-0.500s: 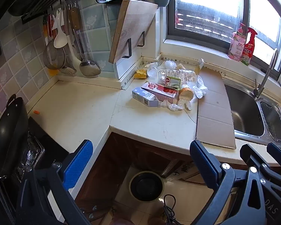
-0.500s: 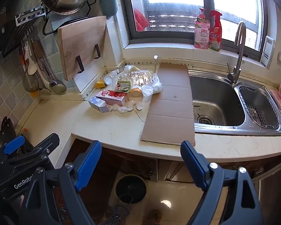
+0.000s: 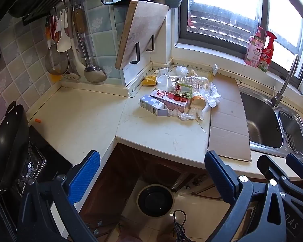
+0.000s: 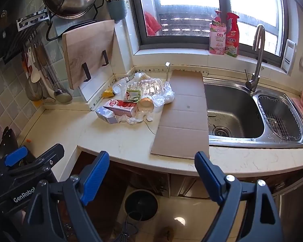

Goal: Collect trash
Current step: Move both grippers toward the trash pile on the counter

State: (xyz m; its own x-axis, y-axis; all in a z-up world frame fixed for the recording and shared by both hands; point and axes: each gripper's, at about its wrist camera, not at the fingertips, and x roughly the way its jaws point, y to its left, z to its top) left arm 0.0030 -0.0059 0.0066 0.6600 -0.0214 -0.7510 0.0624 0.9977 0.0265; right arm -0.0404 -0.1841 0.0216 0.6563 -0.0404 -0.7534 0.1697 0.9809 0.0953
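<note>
so a heap of trash (image 3: 179,98) lies far back on the pale stone desk (image 3: 86,125), near the corner: a red-and-white carton (image 3: 171,100), a small blue-and-white box (image 3: 152,104), a clear ribbed plastic tray (image 3: 192,81) and crumpled film. just right of it lies flat brown cardboard (image 3: 228,121), beside the steel sink (image 4: 234,109). both the left gripper (image 3: 151,173) and right gripper (image 4: 152,171) hang over the desk's near edge, jaws wide apart and empty. below, a round dark bin (image 4: 141,204) stands on the tiled floor.
</note>
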